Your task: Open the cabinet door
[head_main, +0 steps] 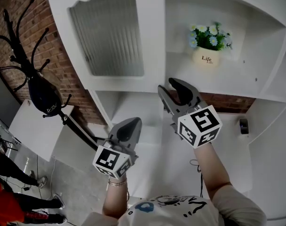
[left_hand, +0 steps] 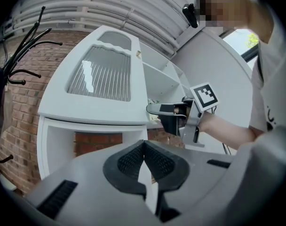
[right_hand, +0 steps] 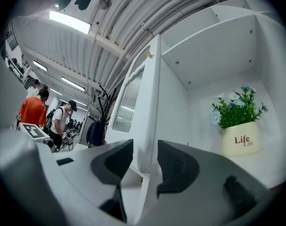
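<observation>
cabinet door [head_main: 110, 32]: swung open | right claw [right_hand: 145, 147]: apart, astride door's free edge | left claw [left_hand: 144, 145]: together, empty, below door

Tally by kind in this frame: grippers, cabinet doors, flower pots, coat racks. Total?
Grippers: 2 (left gripper, right gripper)
Cabinet door: 1
Flower pot: 1
Coat rack: 1
Total: 5

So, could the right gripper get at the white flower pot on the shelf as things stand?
Probably yes. The white cabinet door stands open, nothing fronts the white flower pot, and the right gripper, fingers apart around the door's edge, only needs to clear that edge.
</observation>
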Demonstrator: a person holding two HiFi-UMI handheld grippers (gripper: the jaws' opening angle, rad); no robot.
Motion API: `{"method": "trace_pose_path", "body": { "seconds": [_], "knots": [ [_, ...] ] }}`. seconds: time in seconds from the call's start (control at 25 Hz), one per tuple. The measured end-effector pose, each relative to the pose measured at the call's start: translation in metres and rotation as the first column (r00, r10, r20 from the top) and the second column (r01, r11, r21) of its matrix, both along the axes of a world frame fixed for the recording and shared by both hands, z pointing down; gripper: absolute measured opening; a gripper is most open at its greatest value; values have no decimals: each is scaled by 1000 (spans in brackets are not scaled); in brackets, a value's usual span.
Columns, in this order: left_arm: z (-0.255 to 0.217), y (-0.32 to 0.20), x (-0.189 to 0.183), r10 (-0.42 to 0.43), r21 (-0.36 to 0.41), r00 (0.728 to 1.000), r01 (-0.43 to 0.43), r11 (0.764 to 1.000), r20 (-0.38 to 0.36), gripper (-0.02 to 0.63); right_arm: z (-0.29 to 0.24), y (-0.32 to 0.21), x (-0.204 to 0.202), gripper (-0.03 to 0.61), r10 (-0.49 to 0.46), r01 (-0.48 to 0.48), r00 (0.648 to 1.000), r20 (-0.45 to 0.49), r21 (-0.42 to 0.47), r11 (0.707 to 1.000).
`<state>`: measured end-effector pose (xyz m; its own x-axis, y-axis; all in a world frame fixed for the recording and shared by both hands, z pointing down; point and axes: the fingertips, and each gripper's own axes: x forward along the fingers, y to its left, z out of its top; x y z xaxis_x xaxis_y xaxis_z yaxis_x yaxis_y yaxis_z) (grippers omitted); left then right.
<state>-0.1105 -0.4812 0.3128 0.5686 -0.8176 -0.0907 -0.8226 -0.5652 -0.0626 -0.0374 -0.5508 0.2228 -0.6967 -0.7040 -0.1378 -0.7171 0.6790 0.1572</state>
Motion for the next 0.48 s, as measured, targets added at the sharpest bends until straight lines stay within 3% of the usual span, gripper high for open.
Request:
{"method": "trace_pose_path", "body": {
  "seconds": [0.12, 0.48],
  "knots": [
    [0, 0, 1, 16, 4, 1000, -16, 1000, 0, 14, 3, -5, -6, 146, 0, -1, 999, -32, -17, 1000],
    [7, 10, 6, 57, -2, 998, -57, 998, 15, 14, 3, 3, -10, 144, -8, 8, 1000, -5, -42, 999]
  ]
}}
